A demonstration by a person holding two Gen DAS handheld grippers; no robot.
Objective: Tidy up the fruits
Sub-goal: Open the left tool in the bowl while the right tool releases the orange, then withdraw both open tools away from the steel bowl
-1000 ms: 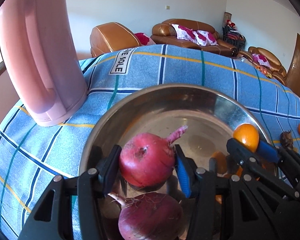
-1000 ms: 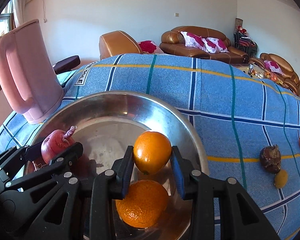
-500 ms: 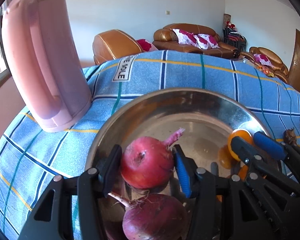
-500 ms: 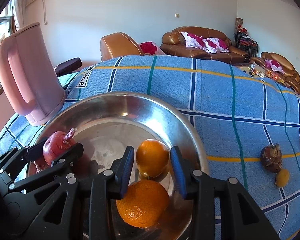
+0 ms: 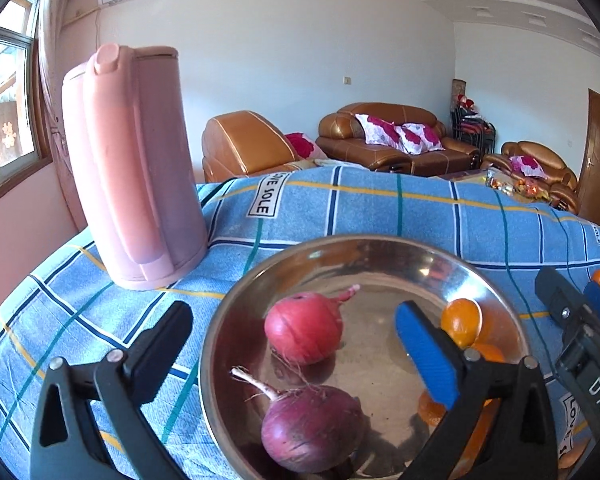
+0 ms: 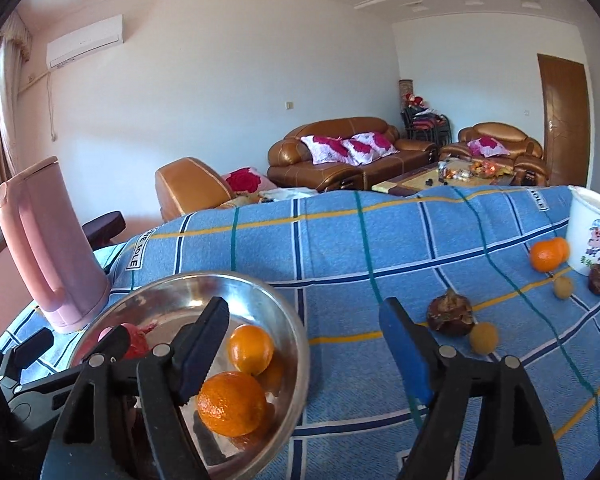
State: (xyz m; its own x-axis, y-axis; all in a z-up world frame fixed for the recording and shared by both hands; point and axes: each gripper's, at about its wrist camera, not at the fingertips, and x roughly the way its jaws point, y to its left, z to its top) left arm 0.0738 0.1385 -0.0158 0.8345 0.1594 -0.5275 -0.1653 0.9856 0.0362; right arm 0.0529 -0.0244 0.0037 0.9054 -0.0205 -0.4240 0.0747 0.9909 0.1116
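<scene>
left tool (image 5: pixel 292 344) – jaws opening, nothing gripped, above steel bowl (image 5: pixel 380 248) | right tool (image 6: pixel 304 344) – jaws opening, nothing gripped | two red onions (image 5: pixel 304 328) and two oranges (image 6: pixel 250 349) in bowl | one orange (image 6: pixel 546 255) beside cup (image 6: pixel 590 236) on bench

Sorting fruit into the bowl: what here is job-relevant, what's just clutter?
Job:
- round steel bowl
- two oranges in it
- two red onions in it
- loose orange on the cloth
- brown fruit
- small yellow fruit

Clutter:
- tall pink jug
- white printed mug
</scene>
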